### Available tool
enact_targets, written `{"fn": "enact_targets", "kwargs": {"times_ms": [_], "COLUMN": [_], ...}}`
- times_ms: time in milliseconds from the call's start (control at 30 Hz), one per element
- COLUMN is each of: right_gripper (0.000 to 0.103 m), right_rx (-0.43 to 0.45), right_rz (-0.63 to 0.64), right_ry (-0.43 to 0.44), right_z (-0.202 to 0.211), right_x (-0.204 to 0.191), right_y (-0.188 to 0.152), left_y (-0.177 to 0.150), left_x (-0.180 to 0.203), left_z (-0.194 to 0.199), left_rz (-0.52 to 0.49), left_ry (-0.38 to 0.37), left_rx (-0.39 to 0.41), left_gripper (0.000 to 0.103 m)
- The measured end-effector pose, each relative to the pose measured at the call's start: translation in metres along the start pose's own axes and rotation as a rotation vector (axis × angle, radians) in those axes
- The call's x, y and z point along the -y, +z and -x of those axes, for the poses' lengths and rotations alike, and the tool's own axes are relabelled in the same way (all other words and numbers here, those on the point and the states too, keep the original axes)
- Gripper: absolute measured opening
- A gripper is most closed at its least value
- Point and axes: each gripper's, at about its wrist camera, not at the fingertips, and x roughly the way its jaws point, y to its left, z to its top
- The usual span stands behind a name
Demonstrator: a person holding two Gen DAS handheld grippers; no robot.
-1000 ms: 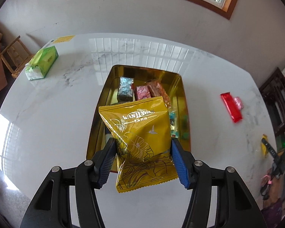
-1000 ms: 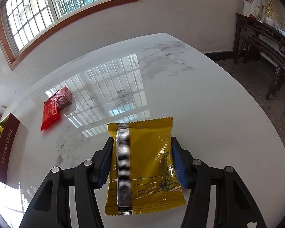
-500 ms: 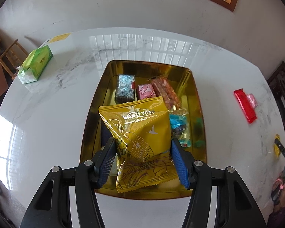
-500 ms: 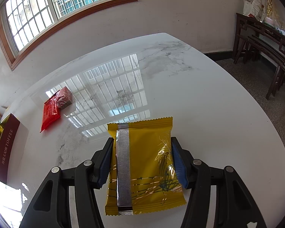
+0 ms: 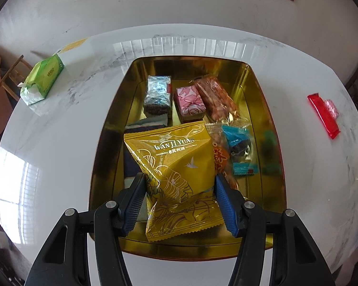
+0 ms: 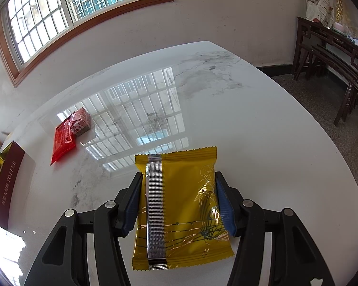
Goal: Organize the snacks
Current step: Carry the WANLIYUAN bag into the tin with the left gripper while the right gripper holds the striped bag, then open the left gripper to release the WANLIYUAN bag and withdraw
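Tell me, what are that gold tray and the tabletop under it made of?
The tray looks like thin metal with a polished gold finish: its walls mirror the snacks inside. The tabletop seems to be glossy white marble or a marble-look slab: grey veins run through it and it reflects the window sharply. Neither is certain.

The left gripper (image 5: 179,197) points steeply down with its blue pads clamped on a packet, and the right gripper (image 6: 177,197), angled downward, clamps another.
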Motion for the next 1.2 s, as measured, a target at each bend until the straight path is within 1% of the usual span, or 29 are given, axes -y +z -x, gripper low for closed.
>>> {"fn": "enact_targets", "kwargs": {"times_ms": [233, 500, 667, 733, 800, 933, 1100, 1200], "right_gripper": [0.055, 0.055, 0.055, 0.055, 0.055, 0.055, 0.055, 0.055], "right_rx": [-0.001, -0.003, -0.005, -0.005, -0.005, -0.007, -0.009, -0.010], "right_rz": [0.002, 0.007, 0.011, 0.012, 0.012, 0.015, 0.022, 0.026], "right_ry": [-0.002, -0.006, -0.008, -0.008, -0.009, -0.011, -0.017, -0.022], "right_z": [0.000, 0.001, 0.001, 0.001, 0.001, 0.000, -0.001, -0.001], "right_x": [0.000, 0.000, 0.000, 0.000, 0.000, 0.000, 0.000, -0.001], "right_y": [0.000, -0.001, -0.001, -0.001, -0.001, 0.000, 0.000, 0.000], "left_y": [-0.006, -0.009, -0.011, -0.012, -0.013, -0.016, -0.021, -0.024], "left_x": [0.008, 0.010, 0.009, 0.008, 0.008, 0.009, 0.011, 0.014], "left_z": [-0.003, -0.003, 0.000, 0.002, 0.004, 0.011, 0.027, 0.033], "left_rz": [-0.057, -0.078, -0.074, -0.072, -0.076, -0.093, -0.110, -0.132], "left_ry": [0.052, 0.046, 0.052, 0.042, 0.034, 0.056, 0.061, 0.089], "left_rx": [0.040, 0.068, 0.080, 0.089, 0.096, 0.149, 0.226, 0.260], "left_gripper": [0.059, 0.060, 0.060, 0.060, 0.062, 0.064, 0.070, 0.070]}}
